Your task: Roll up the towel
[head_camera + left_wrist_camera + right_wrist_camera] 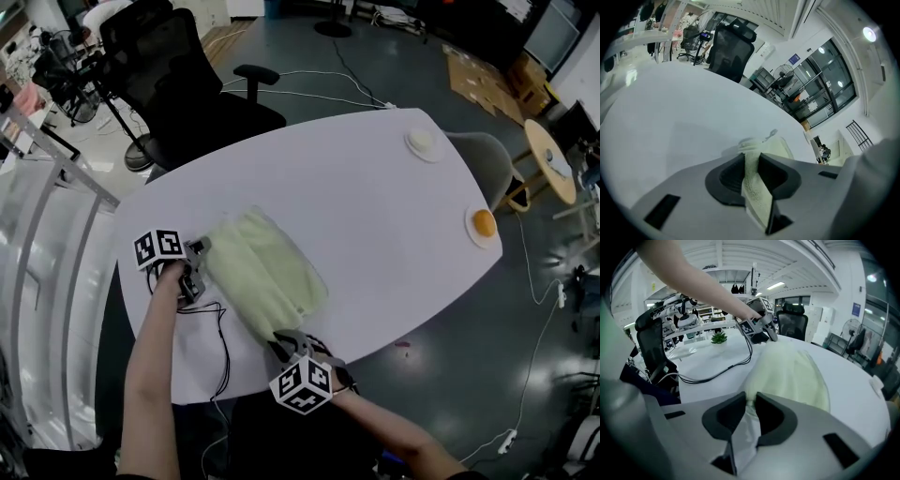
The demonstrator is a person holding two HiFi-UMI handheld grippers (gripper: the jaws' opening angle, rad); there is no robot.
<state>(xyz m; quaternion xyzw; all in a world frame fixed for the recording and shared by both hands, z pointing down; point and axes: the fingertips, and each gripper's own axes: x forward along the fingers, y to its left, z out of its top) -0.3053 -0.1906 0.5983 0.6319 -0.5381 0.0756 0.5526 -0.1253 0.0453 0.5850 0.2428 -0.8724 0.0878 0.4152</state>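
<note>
Right hand-held gripper (285,340): jaws clamped on one near corner of the towel (263,275). Left hand-held gripper (199,262): jaws clamped on the other near corner. Towel: pale green, loosely bunched on the white surface (375,187), its near edge held between the two grips, probably to start an even roll.

White table (356,187), pale towel (262,272), black cable (223,347)

We identify the towel (267,272) as nubbly pale cloth, the table (375,178) as smooth matt white, and the left gripper (751,161) and right gripper (751,404) as matt grey plastic with darker jaws.
</note>
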